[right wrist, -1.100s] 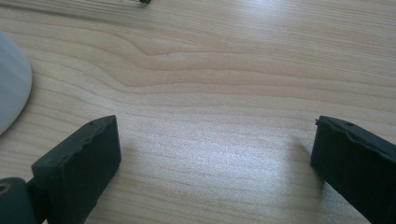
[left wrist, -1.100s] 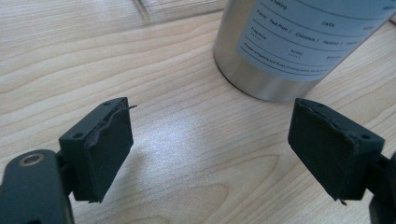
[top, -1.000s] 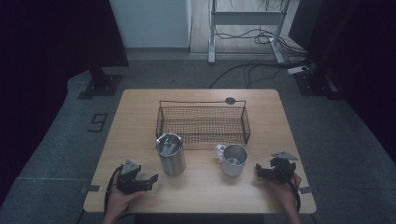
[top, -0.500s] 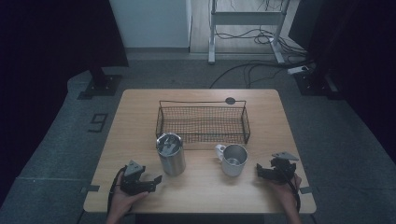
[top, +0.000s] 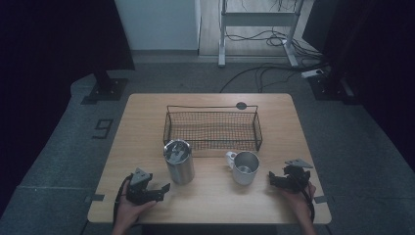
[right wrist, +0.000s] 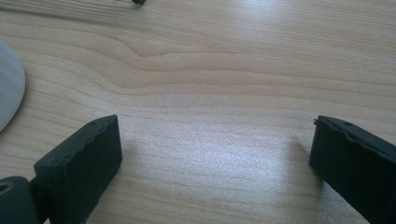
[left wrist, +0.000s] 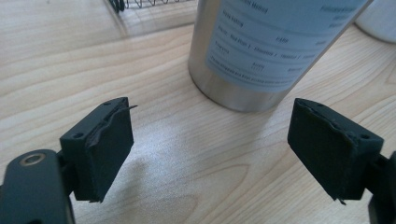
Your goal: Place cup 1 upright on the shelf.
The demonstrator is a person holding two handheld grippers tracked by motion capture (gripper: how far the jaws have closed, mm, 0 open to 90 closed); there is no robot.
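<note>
Dim grey flooring is surrounding a pale wooden counter (top: 147,122), with cables trailing across the floor behind it. I am sitting at the near edge, holding a two-jaw tool in each hand.

Toward the back of the counter, a black wire basket (top: 211,128) is standing empty. In front of it, a tall steel bottle (top: 178,161) is standing upright with its lid on, and to its right a white mug (top: 243,167) is sitting upright, its handle pointing left. Neither one is touching the basket.

My left gripper (top: 157,190) is hovering low over the counter, just beside the bottle on its near left. In the left gripper view its jaws are standing wide apart with nothing between them, and the bottle's labelled base (left wrist: 252,60) is rising just ahead of them, apart from the pads.

My right gripper (top: 272,178) is resting near the mug, to its right. Its jaws are also spread wide over bare wood, with the mug's pale curved wall (right wrist: 9,88) just edging in at the left of the right gripper view.

I am judging the work as barely begun: nothing is gripped yet, both vessels are untouched, and the basket is holding nothing. Closing on the bottle looks like the likely first step.
</note>
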